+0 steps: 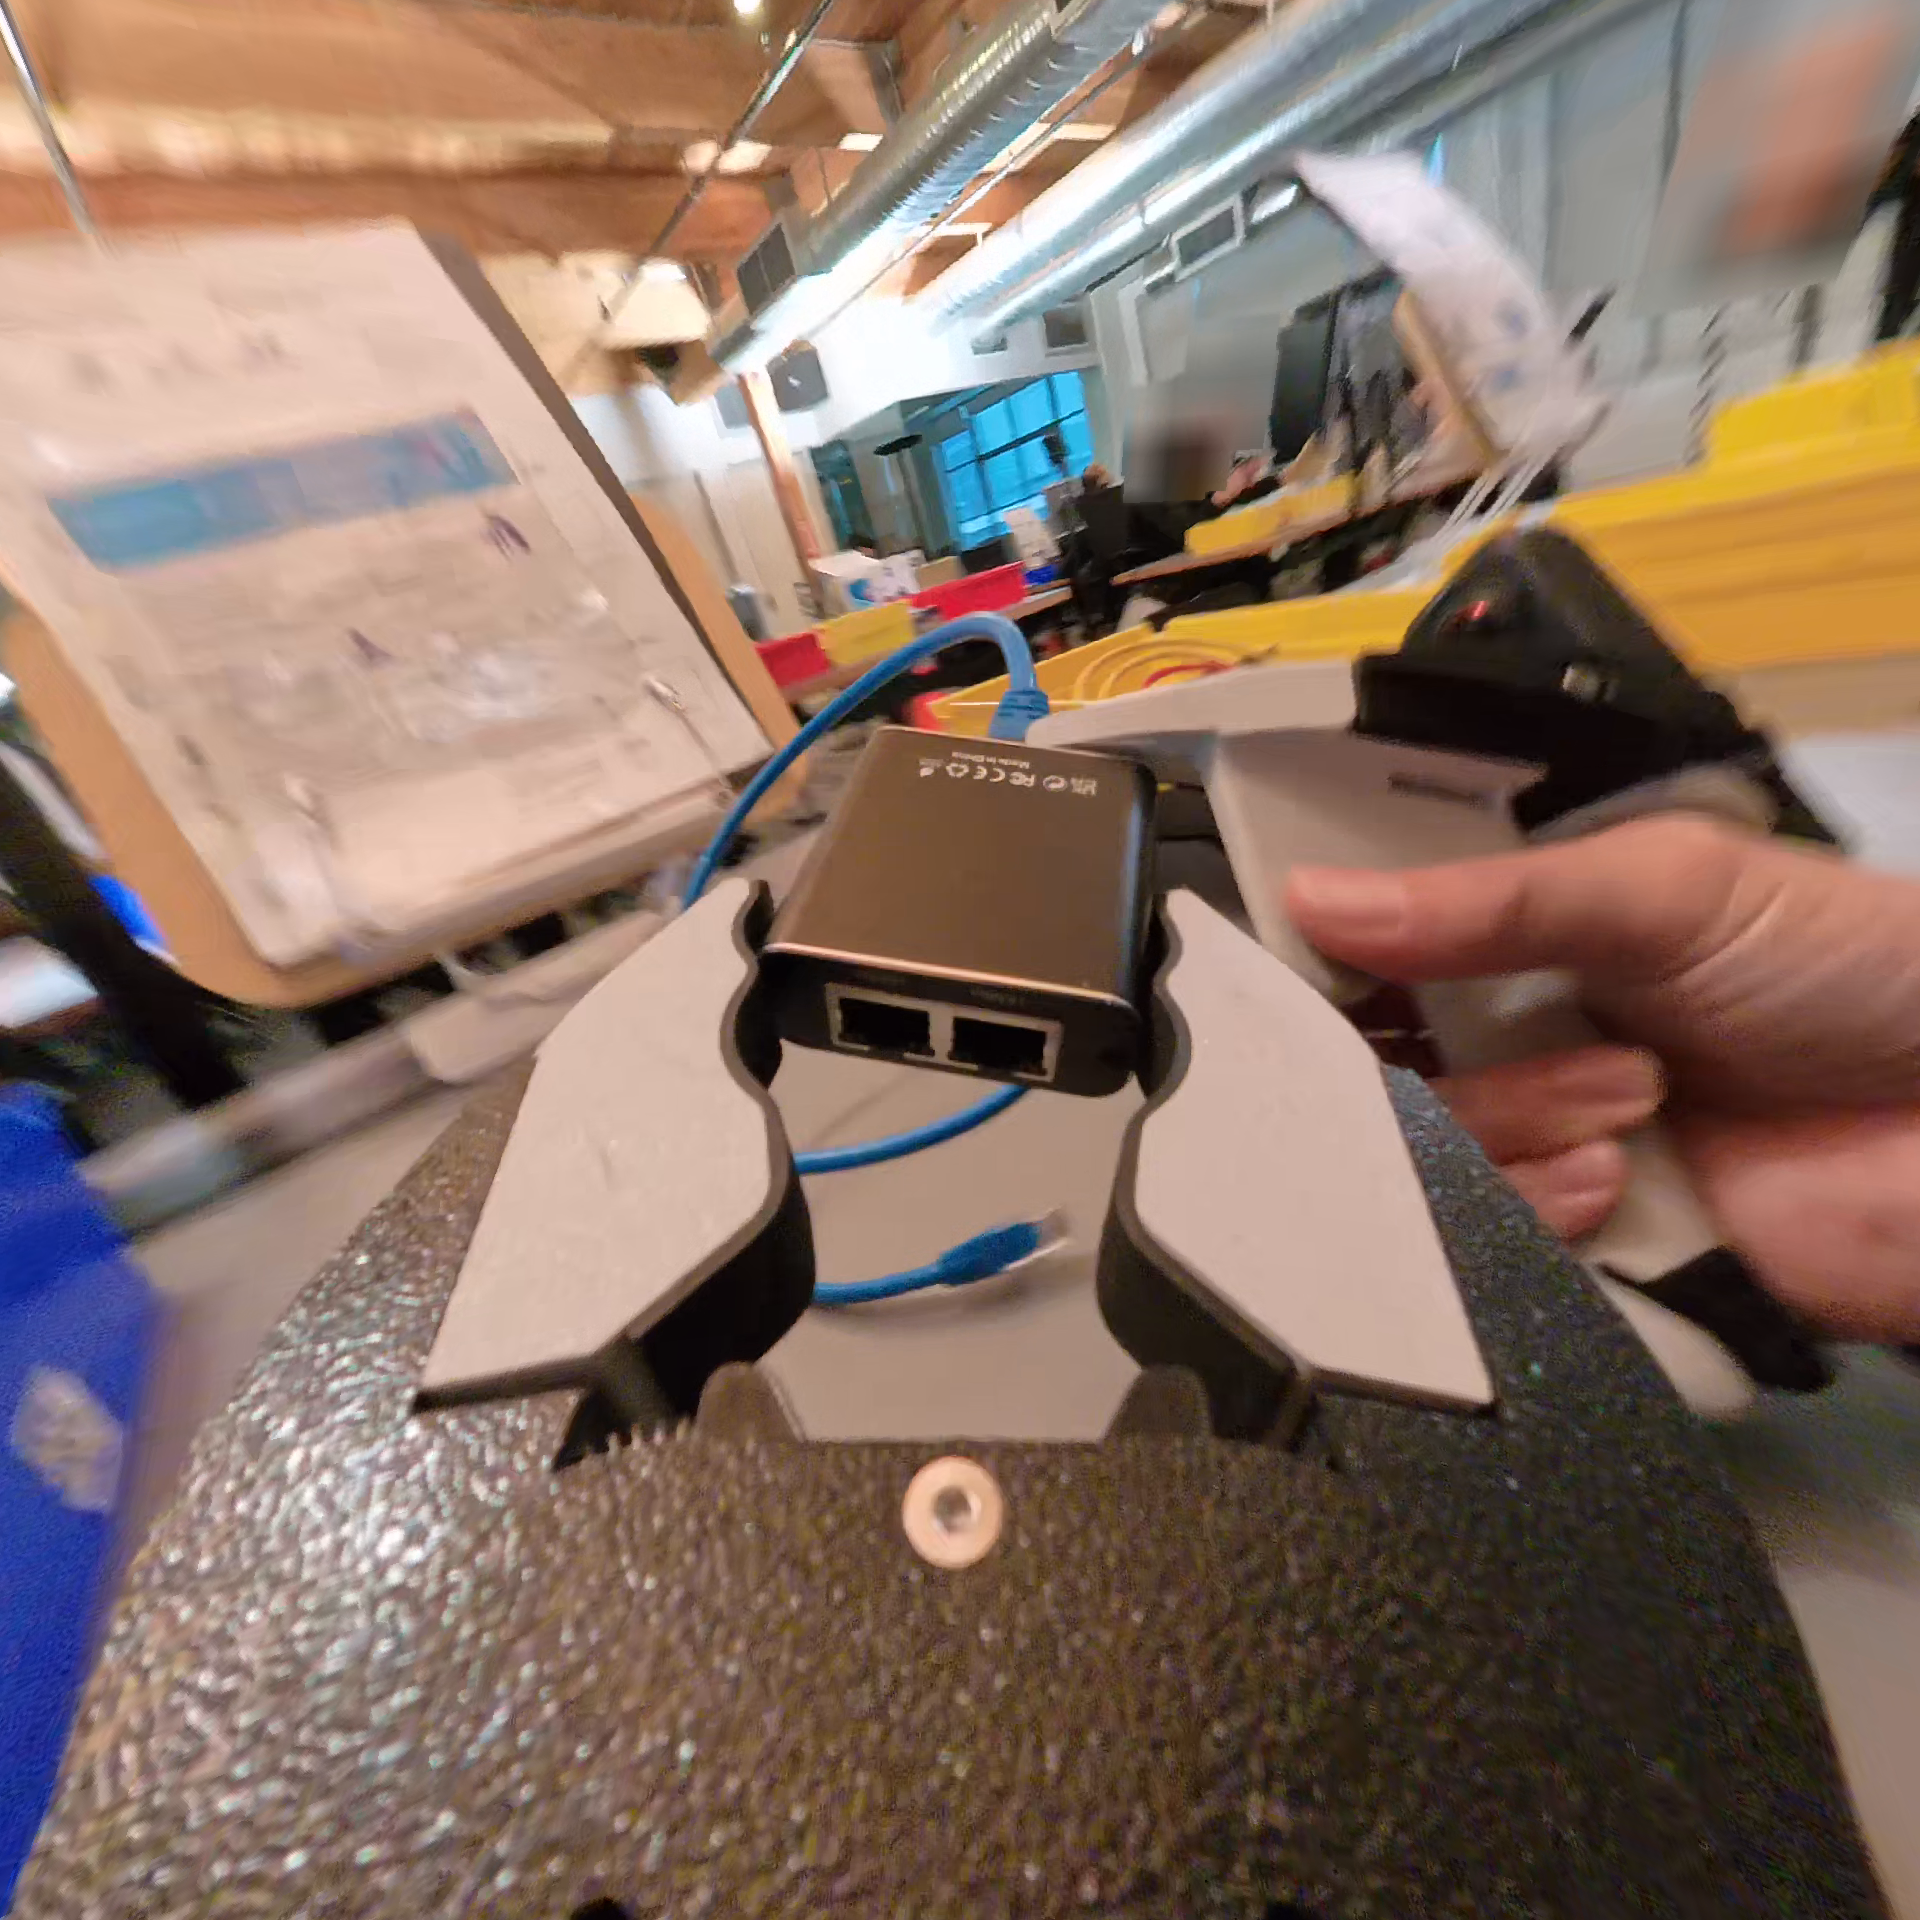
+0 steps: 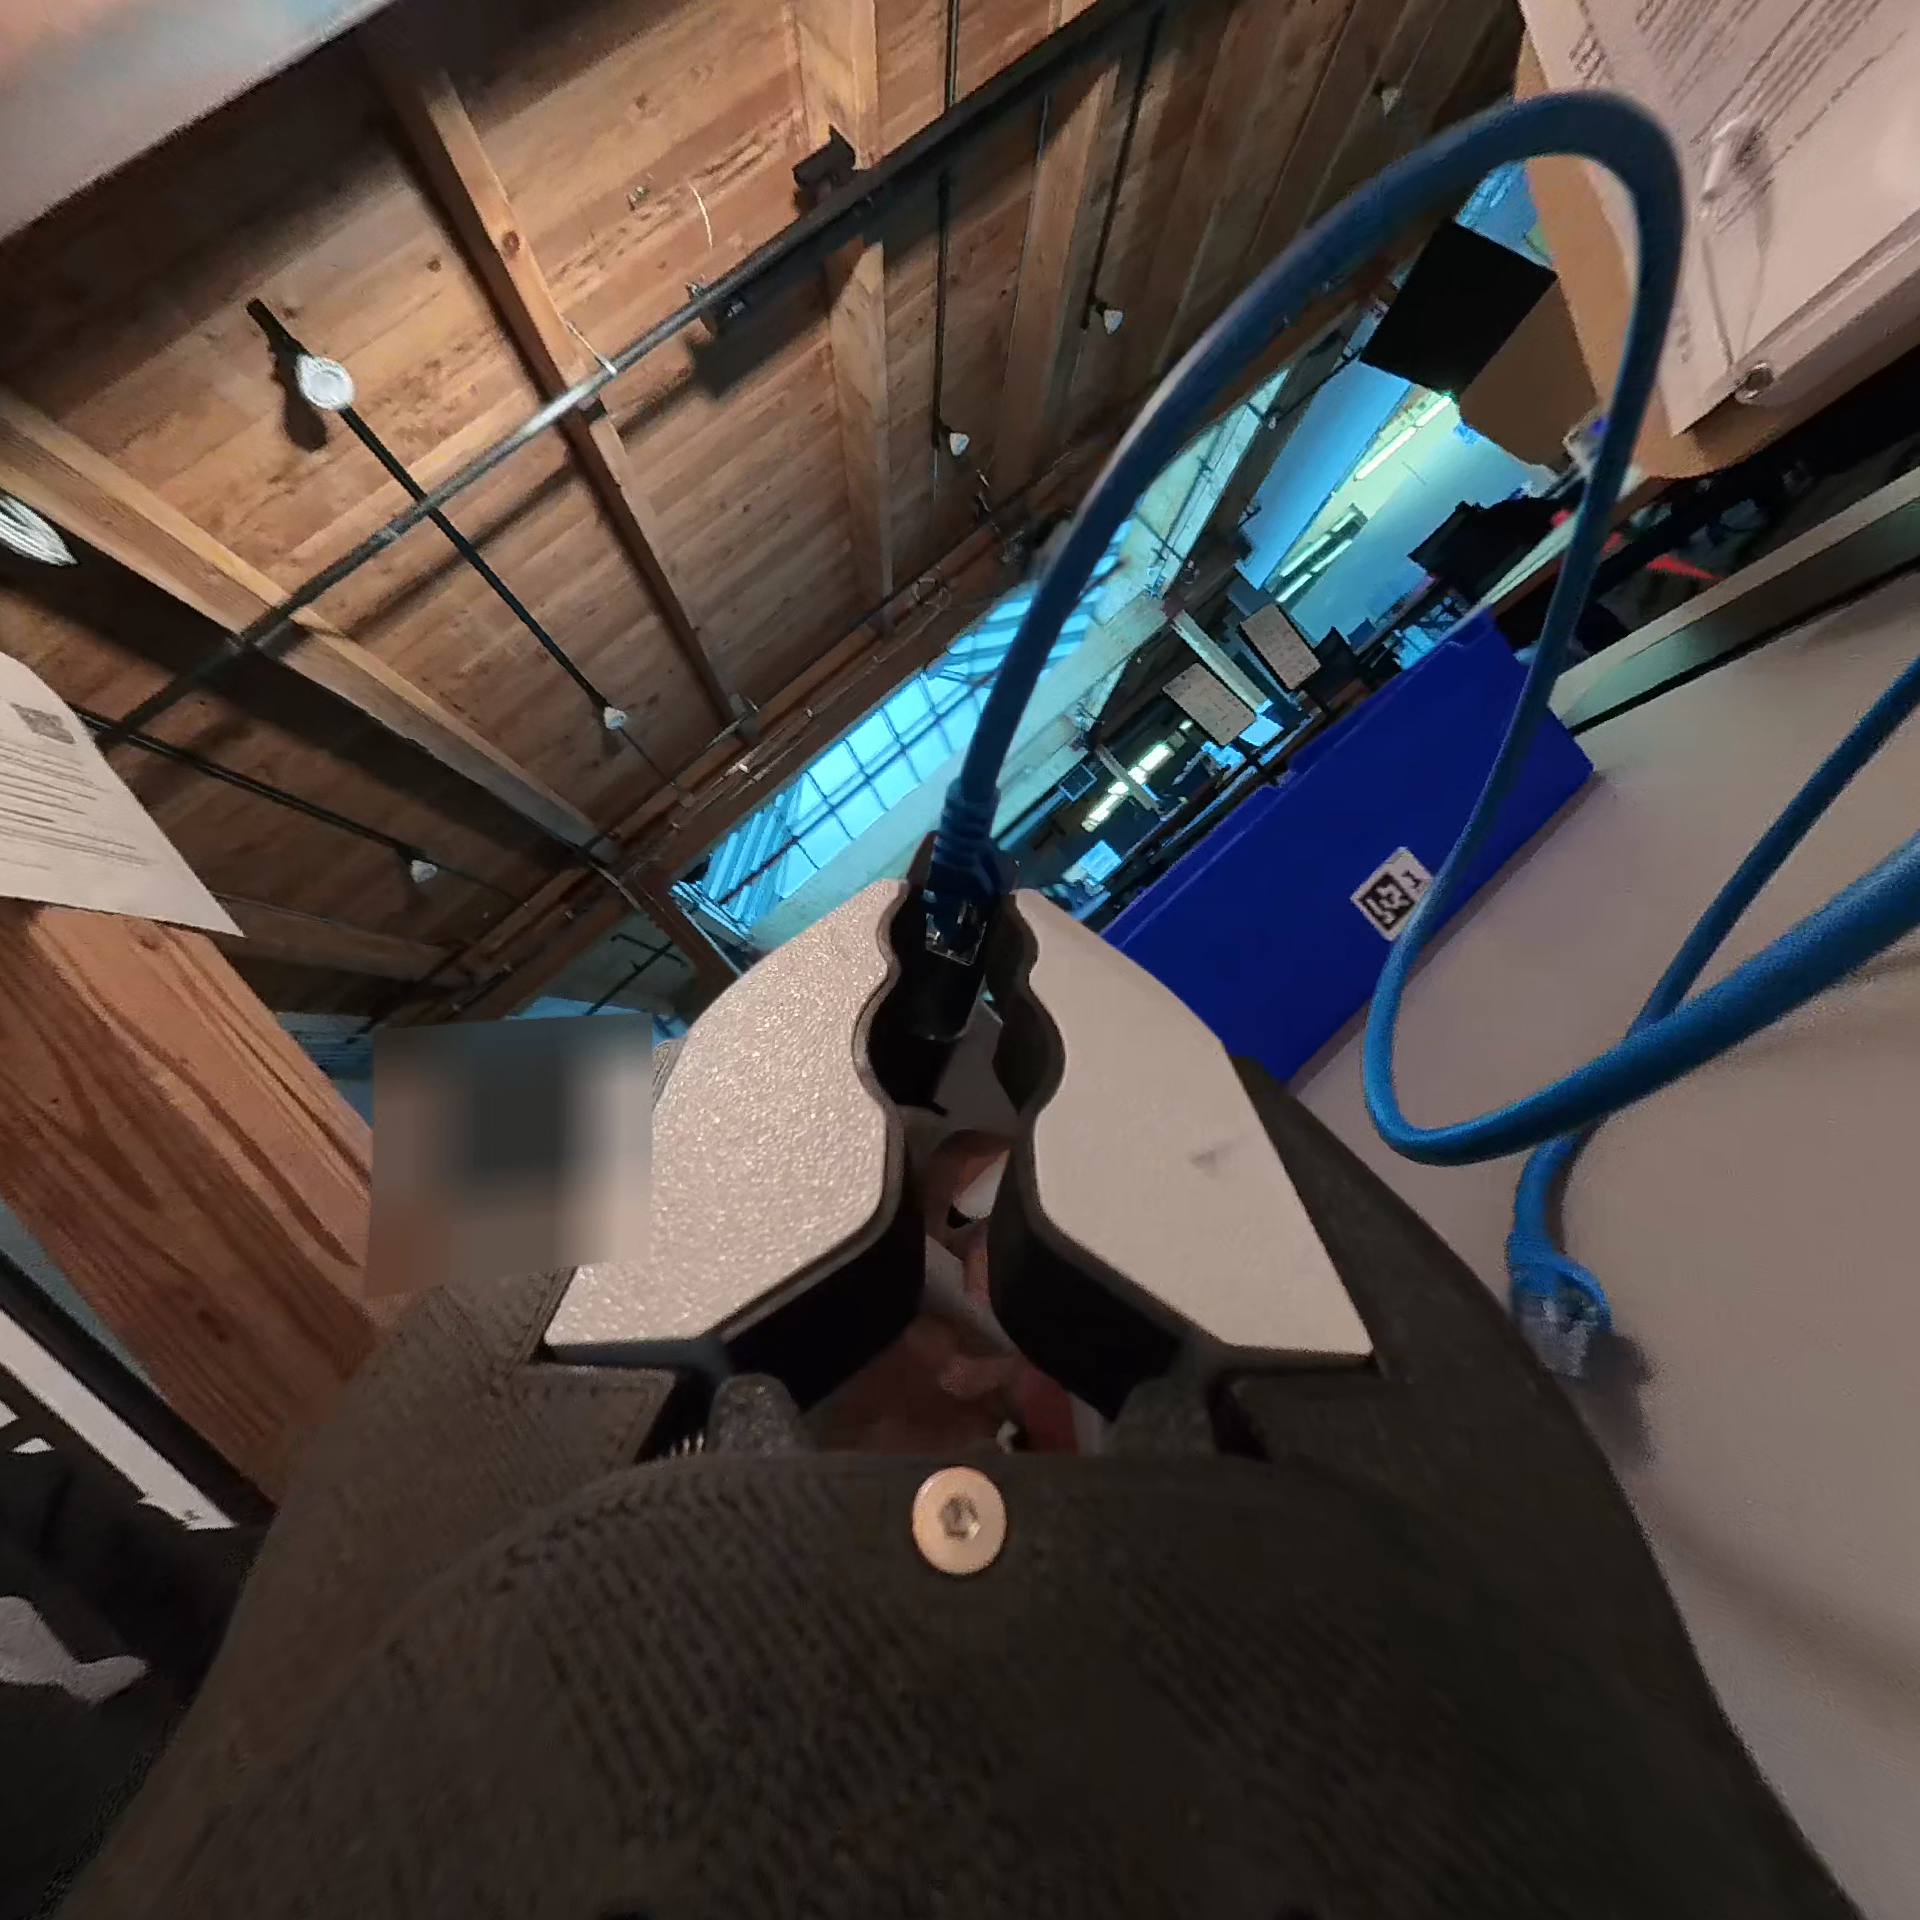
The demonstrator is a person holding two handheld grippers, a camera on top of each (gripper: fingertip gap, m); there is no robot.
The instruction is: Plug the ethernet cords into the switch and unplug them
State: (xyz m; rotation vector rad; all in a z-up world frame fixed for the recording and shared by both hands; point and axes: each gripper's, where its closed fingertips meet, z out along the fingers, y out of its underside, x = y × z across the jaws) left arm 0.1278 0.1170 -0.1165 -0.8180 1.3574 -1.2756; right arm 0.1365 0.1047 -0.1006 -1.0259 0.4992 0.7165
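Wooden ceiling beams and silver ducts run over a busy workshop, with yellow bins (image 1: 1766, 540) stacked at the far right and a pale grey surface (image 1: 935, 1340) below. Held above that surface, the switch (image 1: 961, 914), a small black metal box, sits clamped between the two fingers of the left claw (image 1: 956, 997), its two near ports empty and facing the camera. One blue ethernet cord (image 1: 831, 727) already enters its far end, where the right claw (image 1: 1132, 727) reaches in from the right, held by a hand (image 1: 1714, 1081). In the right wrist view that claw (image 2: 951, 951) is pinched shut on the blue plug (image 2: 956, 914) of this cord, which arches up and over to the right. A second blue plug (image 2: 1553, 1278) lies loose on the surface, near the right edge. By its look the switch is light and rigid, with smooth sides that could slip, so a firm squeeze across its flanks seems right. The cords look soft and springy; the stiff plug body, with the latch tab pressed down, is likely the place to take hold for unplugging.
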